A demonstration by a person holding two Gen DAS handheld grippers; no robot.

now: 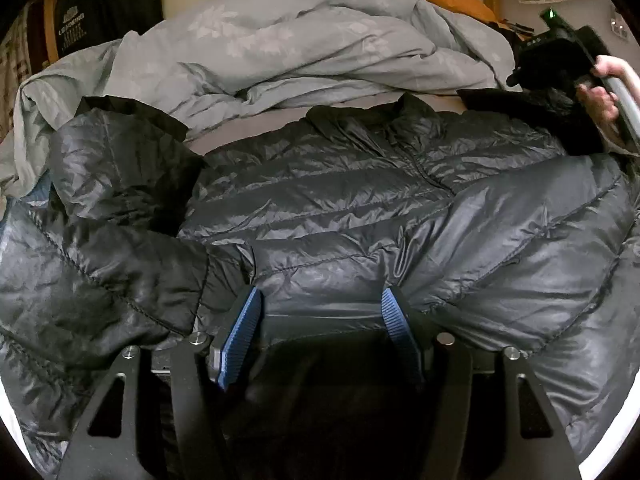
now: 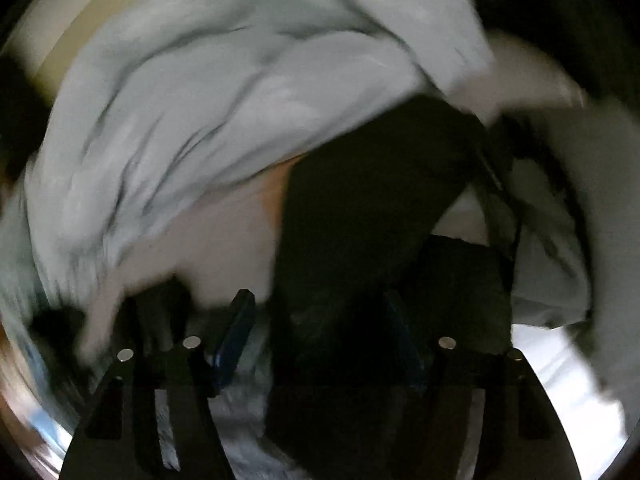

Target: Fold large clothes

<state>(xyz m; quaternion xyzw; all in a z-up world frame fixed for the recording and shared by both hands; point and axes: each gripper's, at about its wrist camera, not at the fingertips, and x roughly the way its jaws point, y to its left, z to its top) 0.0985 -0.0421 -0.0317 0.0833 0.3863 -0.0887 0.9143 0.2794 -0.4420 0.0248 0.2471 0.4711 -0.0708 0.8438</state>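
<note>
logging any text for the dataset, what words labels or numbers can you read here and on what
Nothing reads clearly in either view.
Pale logo and lines of print on the dark hanging garment: too small and blurred to read.
Small pale marking on the right gripper body: unreadable.
Puffer jacket and grey duvet: no text.

Black quilted puffer jacket (image 1: 360, 200) spread across the bed

It lies flat, front up, collar toward the far side, its shiny fabric creased along the stitched bands. One sleeve is folded in over the near left part of the body. In the blurred right wrist view, only a dark shape shows.
</note>
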